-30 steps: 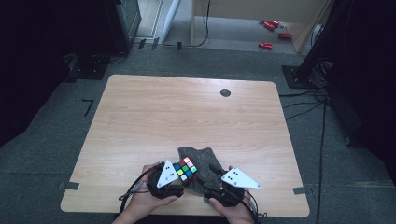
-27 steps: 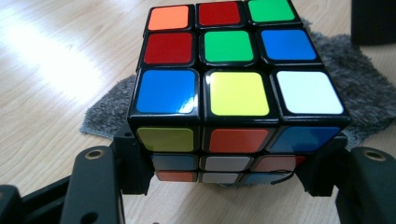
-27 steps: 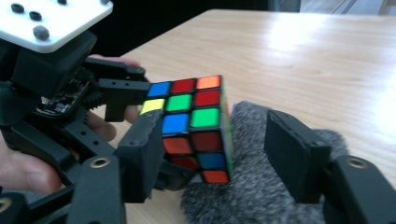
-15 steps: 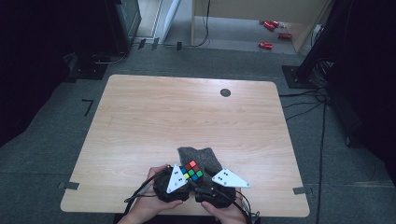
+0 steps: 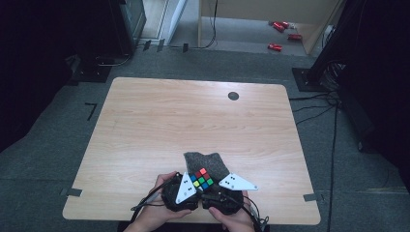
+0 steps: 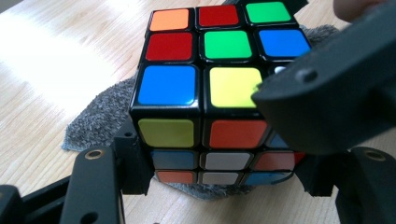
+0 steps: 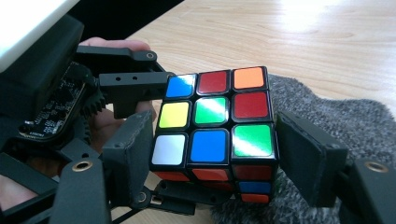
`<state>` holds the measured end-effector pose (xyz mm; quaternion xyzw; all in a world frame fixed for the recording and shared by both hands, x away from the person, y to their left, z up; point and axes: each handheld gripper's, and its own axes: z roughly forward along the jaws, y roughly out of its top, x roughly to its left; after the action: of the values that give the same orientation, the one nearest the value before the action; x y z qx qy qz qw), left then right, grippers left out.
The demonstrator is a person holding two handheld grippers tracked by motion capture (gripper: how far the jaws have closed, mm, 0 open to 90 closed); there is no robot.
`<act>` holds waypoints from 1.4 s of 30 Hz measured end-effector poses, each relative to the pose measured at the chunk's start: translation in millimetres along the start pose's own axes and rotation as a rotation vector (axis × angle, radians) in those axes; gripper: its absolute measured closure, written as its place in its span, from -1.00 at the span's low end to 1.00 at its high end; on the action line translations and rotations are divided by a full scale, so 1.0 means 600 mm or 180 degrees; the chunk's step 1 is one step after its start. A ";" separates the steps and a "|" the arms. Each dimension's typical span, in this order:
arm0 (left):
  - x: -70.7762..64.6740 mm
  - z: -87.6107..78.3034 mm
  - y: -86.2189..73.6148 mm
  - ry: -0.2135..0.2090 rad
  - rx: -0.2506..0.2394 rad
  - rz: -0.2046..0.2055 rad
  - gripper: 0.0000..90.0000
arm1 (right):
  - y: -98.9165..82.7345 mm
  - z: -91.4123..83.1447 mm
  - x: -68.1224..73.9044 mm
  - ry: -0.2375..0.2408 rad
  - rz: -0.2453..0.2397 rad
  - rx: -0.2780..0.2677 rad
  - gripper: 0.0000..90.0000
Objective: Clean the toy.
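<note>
A: Right now, your left gripper (image 5: 193,186) is clamping the scrambled multicoloured plastic puzzle cube (image 5: 201,179); in the left gripper view its two black jaws are pressing against the cube's lower layers from either side, jaws partly apart at about the cube's width.

B: And what is my right gripper doing?

A: Your right gripper (image 5: 212,191) is bracketing the same cube (image 7: 212,128). Its jaws have just been closing a little with the cube between them. In the right gripper view the left pad (image 7: 128,156) is sitting against the cube's side, while the right pad (image 7: 306,156) is standing just beside the cube's green corner; I cannot tell whether that pad is pressing on it.

B: Where is the cube sitting?

A: You are holding it over the near end of a small grey fuzzy cloth (image 5: 208,162); I cannot tell whether it is touching the cloth. Its top face is showing red, green, blue, orange, yellow and white squares.

B: And beyond that?

A: That cloth is lying on the light wooden table (image 5: 193,121), near its front edge, where both your hands (image 5: 157,217) are coming in close together. A dark round hole (image 5: 233,95) is sitting well apart, near the table's far edge.
</note>
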<state>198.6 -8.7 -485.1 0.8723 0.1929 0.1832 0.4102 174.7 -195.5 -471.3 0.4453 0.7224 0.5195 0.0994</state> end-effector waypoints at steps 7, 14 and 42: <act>0.000 -0.003 -0.002 -0.0017 -0.0046 0.0065 -0.22 | 0.000 -0.003 -0.007 0.0076 0.0072 -0.0007 -0.30; -0.002 -0.009 -0.002 0.0050 -0.0122 0.0158 -0.22 | 0.000 -0.006 -0.026 0.0318 0.0399 0.0034 -0.30; 0.011 -0.005 -0.022 -0.0103 -0.0458 -0.0080 -0.32 | 0.014 -0.029 -0.046 0.0589 0.0782 -0.0101 -0.23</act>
<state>200.6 4.3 -492.9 0.8409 0.1835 0.1774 0.4772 184.8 -227.3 -465.4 0.4789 0.6603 0.5779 -0.0249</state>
